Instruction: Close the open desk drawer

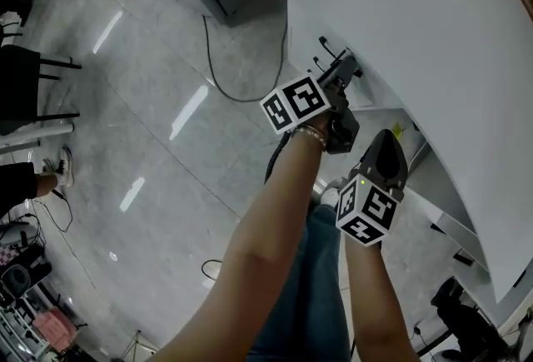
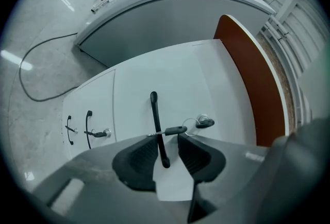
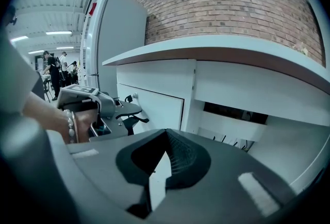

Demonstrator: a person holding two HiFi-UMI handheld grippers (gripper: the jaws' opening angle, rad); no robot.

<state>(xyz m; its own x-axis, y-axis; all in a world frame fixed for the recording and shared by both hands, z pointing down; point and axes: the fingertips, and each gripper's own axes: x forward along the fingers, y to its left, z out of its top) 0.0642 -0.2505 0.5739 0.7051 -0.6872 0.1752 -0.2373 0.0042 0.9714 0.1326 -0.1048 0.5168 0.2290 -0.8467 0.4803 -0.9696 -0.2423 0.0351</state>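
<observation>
We judge the drawer [image 2: 206, 84], its white front just under the edge of the table [image 1: 416, 19], rigid and easy to slide, best pushed beside the thin black handle [image 2: 156, 120] that stands between the released jaws of the left hand-held gripper [image 2: 167, 141]; the right hand-held gripper [image 3: 165, 136] is clenched, empty.

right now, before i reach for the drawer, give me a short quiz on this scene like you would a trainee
1. True or false: the left gripper has its jaws shut tight on the black drawer handle.
2. Multiple choice: what is at the lock beside that handle? A) keys on a ring B) a padlock C) a strip of tape
3. Fill in: the wall in the right gripper view is built of ___.

Key
1. False: the jaws stand apart, with the handle between them.
2. A
3. brick
</observation>
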